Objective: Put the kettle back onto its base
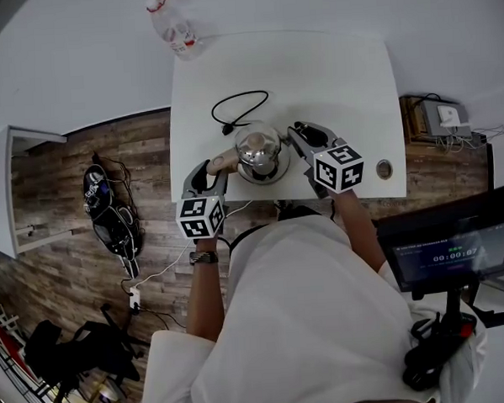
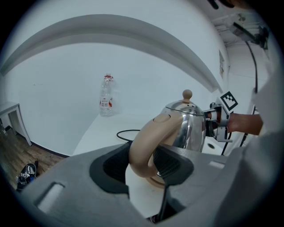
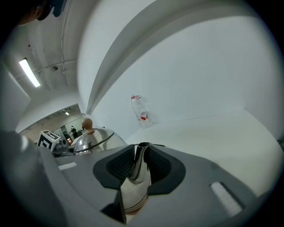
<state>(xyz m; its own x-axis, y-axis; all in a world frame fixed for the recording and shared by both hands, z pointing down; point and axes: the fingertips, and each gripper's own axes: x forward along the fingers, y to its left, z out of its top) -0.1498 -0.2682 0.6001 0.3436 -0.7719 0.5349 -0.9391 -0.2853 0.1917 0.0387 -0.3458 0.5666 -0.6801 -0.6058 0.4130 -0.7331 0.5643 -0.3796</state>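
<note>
A shiny steel kettle (image 1: 258,147) with a tan knob and a tan handle (image 2: 144,142) stands near the front edge of the white table (image 1: 330,74). A round base rim (image 1: 277,173) shows under it; whether the kettle sits fully on it I cannot tell. My left gripper (image 1: 214,166) comes in from the left and is shut on the handle, seen between its pads in the left gripper view (image 2: 142,164). My right gripper (image 1: 303,135) comes in from the right, and its pads close round the kettle's spout (image 3: 135,186).
A black power cord (image 1: 239,111) loops on the table behind the kettle. A clear water bottle (image 1: 174,28) stands at the table's far left corner. A cable hole (image 1: 384,168) lies at the front right. A screen (image 1: 457,249) stands to my right.
</note>
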